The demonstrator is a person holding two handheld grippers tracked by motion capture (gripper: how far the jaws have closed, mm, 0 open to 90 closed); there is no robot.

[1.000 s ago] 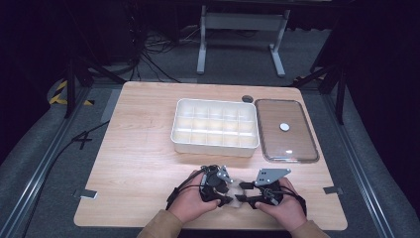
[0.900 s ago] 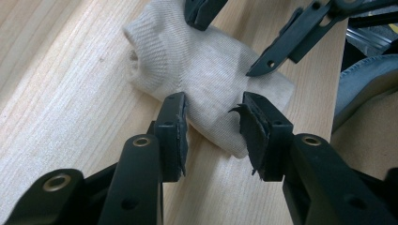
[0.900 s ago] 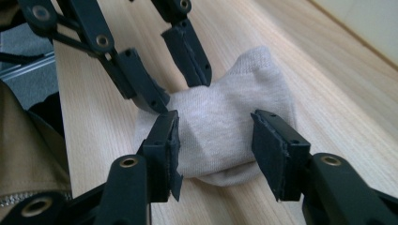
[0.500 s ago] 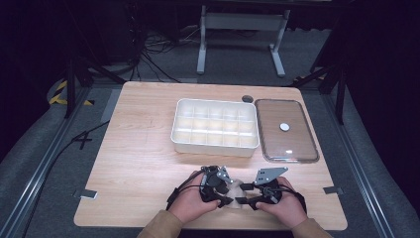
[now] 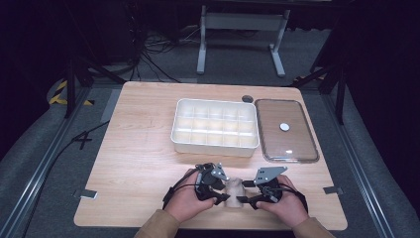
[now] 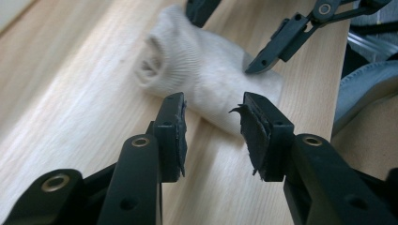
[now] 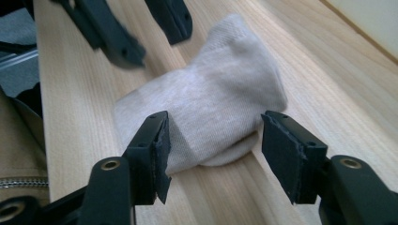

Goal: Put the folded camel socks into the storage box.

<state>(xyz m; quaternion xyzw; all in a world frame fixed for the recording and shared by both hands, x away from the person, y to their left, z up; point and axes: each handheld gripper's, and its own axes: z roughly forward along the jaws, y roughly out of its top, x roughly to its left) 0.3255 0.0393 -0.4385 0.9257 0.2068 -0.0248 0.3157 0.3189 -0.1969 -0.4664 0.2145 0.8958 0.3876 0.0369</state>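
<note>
pale beige knit: a rolled sock lying on the light wooden table, low in the middle of the high view, between the two pairs of tongs. left tongs at the sock's left end, held in the left hand; right tongs at its right end, held in the right hand. seen in the left gripper view: sock in the upper middle of the frame, just past the two black jaws, which stand apart with bare wood between them and press on nothing; the other pair's tips at the top right, one close to the cloth, touching or not cannot be told. seen in the right gripper view: sock in the centre, its near end between the jaws, right tongs spread wide and just been opening, no pad pressing on the cloth. further up the high view, a white tray with many small compartments, empty-looking, and just right of it a clear lid flat on the wood, well apart from the sock.
</note>
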